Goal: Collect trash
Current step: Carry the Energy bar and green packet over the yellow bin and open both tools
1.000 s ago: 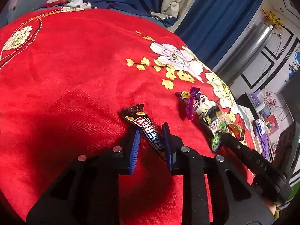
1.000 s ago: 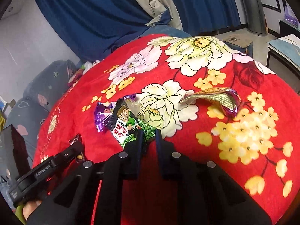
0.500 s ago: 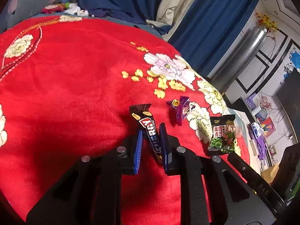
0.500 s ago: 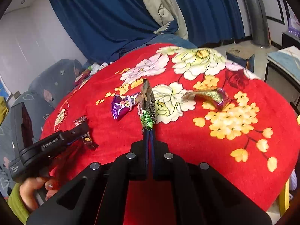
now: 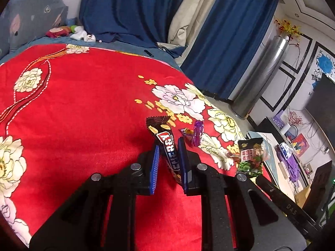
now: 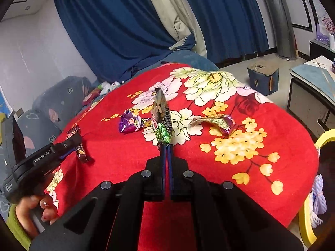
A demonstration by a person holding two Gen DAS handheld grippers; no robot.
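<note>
A brown candy bar wrapper [image 5: 165, 140] stands up off the red floral blanket [image 5: 83, 104] with my left gripper [image 5: 168, 144] shut on its lower half between the blue pads. From the right wrist view that left gripper [image 6: 76, 143] holds the bar [image 6: 81, 153] dangling at the left, a hand [image 6: 35, 209] on its handle. My right gripper [image 6: 166, 146] is shut on the bottom edge of a green pea snack packet [image 6: 162, 121], lifted edge-on above the blanket [image 6: 251, 167]; the same packet [image 5: 250, 159] shows face-on at the right of the left wrist view. A purple wrapper [image 6: 130, 123] [image 5: 197, 132] and a crumpled gold wrapper [image 6: 217, 122] lie on the blanket.
Blue curtains [image 6: 125, 31] and grey pillows [image 6: 58, 102] stand behind the bed, with plush toys [image 5: 62, 31] at its head. A blue box stool [image 6: 262, 79] and a low table [image 6: 314, 83] sit on the floor to the right. A yellow rim [image 6: 326, 138] and white mesh [image 6: 318, 198] lie at the bed's right edge.
Both grippers closed on their wrappers and rose. The candy bar and the pea packet, lying flat on the blanket a second ago, now hang clear of it.
</note>
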